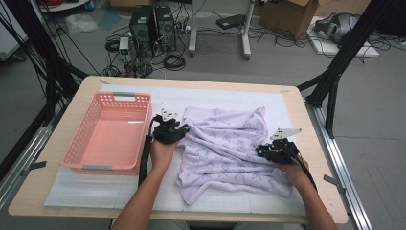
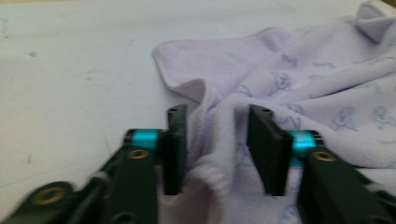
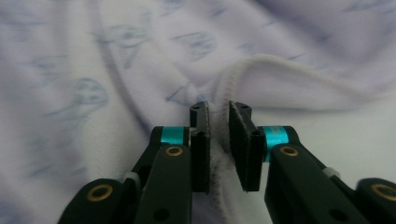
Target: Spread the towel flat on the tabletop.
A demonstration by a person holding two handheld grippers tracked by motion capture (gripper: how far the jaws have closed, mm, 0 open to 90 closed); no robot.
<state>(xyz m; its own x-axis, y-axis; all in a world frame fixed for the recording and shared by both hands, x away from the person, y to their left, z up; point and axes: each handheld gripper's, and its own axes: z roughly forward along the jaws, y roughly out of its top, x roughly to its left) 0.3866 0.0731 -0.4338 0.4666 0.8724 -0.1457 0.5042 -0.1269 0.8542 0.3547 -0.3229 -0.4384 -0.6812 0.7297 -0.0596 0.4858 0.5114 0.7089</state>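
Right tongs [image 3: 218, 140] clenched on a hemmed edge fold of the lilac towel [image 1: 230, 146], at its right side. Left tongs [image 2: 215, 149] released, jaws apart astride a ridge of the towel's left edge, pads not pressing. Towel lies rumpled mid-surface [image 1: 201, 86] on a white mat. Pink basket [image 1: 76, 148] just left of it.

Cloth [image 1: 230, 148] is lying mid-table [image 1: 306, 191], basket [image 1: 79, 148] sitting just left, left gripper [image 1: 184, 128] hovering between them.
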